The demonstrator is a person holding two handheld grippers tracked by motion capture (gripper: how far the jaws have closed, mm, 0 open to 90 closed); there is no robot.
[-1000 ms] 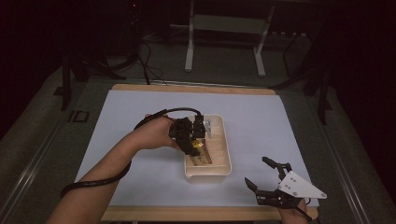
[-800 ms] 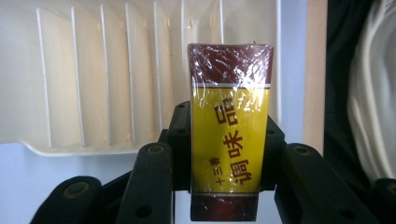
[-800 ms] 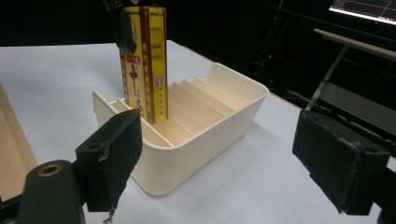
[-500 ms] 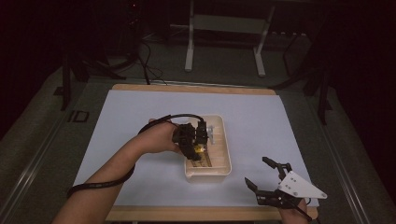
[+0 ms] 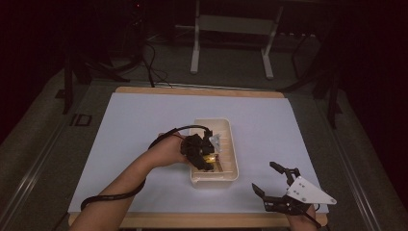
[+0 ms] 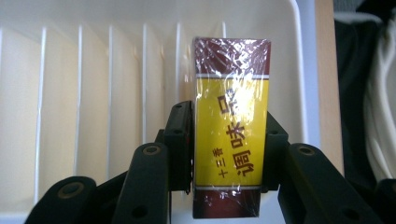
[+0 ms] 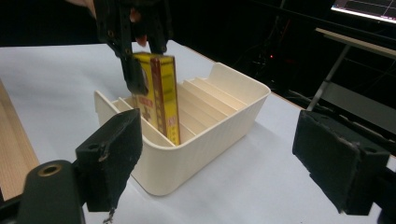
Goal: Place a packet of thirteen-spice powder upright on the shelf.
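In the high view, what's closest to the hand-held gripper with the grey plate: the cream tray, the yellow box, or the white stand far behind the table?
From the right hand-held gripper:
1. Cream tray, just left.
2. Yellow box, inside the tray, held by the left hand-held gripper.
3. White stand, far back on the floor.

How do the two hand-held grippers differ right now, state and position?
The left hand-held gripper is clamped on the yellow and maroon box, lowering it upright into the slotted cream tray; the right hand-held gripper holds nothing, jaws wide open. Left is over the tray, right beside it near the table's front edge. Both have black jaws.
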